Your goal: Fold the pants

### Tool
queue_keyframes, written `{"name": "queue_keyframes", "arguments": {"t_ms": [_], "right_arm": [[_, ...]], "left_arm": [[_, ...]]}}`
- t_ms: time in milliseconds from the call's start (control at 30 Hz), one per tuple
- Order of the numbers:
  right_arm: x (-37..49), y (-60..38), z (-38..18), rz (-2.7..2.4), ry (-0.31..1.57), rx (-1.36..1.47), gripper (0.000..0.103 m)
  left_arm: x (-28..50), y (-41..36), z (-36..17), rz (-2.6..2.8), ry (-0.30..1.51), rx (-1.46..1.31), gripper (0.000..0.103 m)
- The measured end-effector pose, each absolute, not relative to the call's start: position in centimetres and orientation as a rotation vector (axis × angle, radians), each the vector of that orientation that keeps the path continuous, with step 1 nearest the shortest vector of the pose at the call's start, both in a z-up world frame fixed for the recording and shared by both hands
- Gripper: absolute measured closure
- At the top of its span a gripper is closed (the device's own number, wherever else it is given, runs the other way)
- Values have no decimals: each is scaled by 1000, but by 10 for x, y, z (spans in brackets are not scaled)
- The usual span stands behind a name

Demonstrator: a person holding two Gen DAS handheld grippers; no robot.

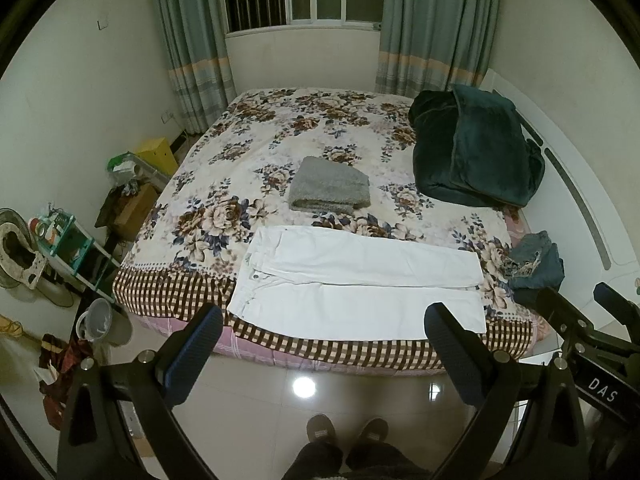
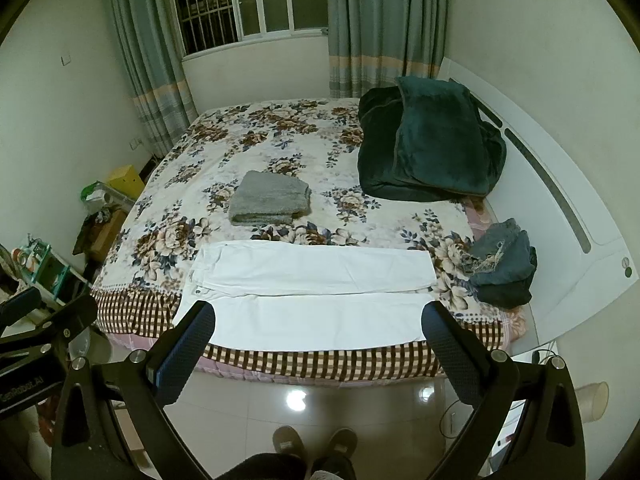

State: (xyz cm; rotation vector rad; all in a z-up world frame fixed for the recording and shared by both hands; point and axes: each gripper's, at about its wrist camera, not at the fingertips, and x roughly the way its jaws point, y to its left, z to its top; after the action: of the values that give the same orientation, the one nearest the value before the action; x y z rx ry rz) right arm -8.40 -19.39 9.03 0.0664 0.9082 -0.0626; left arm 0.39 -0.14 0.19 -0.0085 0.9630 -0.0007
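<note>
Pants [image 1: 360, 284]: laid flat and unfolded at the bed's [image 1: 280, 128] near edge, waist toward the left, hems toward the right.
Long axis: seen running left to right, crosswise to both claws.
Left claw [image 1: 324, 328]: held wide apart, empty, above the floor short of the bed.
Right claw [image 2: 318, 326]: likewise spread wide, nothing gripped.
Bearing: pants lay ahead of both claws.
Nearer arm: the waist was judged nearer the left, the hems nearer the right.

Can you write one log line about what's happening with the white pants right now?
white pants flat on bed, unfolded | left gripper open, empty | right gripper open, empty | fold not started
</note>
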Motion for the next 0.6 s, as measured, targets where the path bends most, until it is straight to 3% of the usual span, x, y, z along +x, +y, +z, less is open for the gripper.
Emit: {"name": "queue_keyframes", "arguments": {"t_ms": [600], "right_arm": [[-84, -192, 95, -61, 909, 67, 0]], "left_arm": [[6, -1, 2, -1, 961, -8, 0]]}}
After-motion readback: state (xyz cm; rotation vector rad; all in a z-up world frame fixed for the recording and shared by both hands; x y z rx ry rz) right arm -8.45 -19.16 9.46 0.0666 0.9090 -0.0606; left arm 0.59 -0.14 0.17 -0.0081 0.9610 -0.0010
